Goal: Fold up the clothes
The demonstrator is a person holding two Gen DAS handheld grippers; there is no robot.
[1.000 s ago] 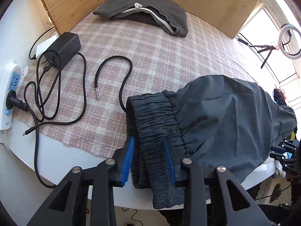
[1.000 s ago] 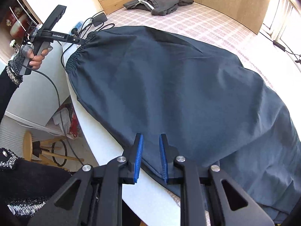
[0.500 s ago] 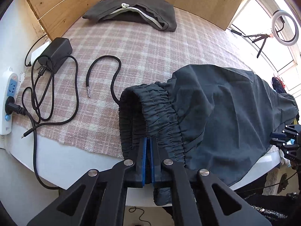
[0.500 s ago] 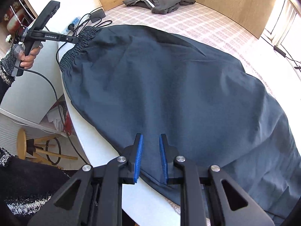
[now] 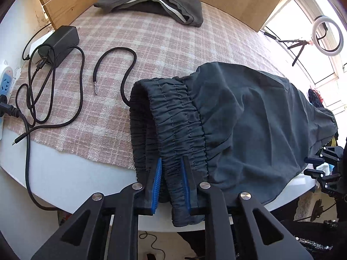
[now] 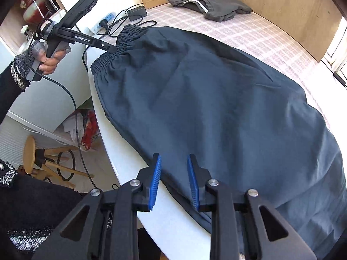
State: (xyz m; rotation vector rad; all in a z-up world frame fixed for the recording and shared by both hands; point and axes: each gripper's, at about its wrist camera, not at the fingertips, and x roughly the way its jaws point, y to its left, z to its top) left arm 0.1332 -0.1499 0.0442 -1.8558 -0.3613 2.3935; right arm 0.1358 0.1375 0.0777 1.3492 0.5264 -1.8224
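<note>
My left gripper [image 5: 171,173] stands with its blue pads apart, the gathered waistband [image 5: 173,117] of the dark trousers [image 5: 249,119] lying between them; whether either pad touches the cloth I cannot tell. The waistband hangs off the near edge of the bench [image 5: 65,173], and its lowest fold is partly hidden behind my gripper's frame.

My right gripper [image 6: 174,173] is likewise parted, its pads straddling the near edge of the trousers [image 6: 216,108], which lie spread flat across the bench [image 6: 121,151] toward 1 o'clock. The leg ends run out of the right wrist view at 4 o'clock and cannot be inspected. In that view my left hand [image 6: 51,61] grips the handle of the other tool at 10 o'clock; its tip meets the waistband [image 6: 121,41], but the contact point is too small to resolve.

A pink checked cloth [image 5: 151,43] covers the bench under the garment. At 12 o'clock in the left wrist view lies a folded grey garment [image 5: 151,4] with a pale zip. At 10 o'clock sit a black power adapter [image 5: 58,45] with tangled cable [image 5: 43,99], and a loose black cord [image 5: 121,65], one end disappearing beneath the waistband. A power strip [image 5: 5,82] is cut off at the left edge. A ring light [image 5: 327,35] stands by the window at 2 o'clock, washed out by glare.
</note>
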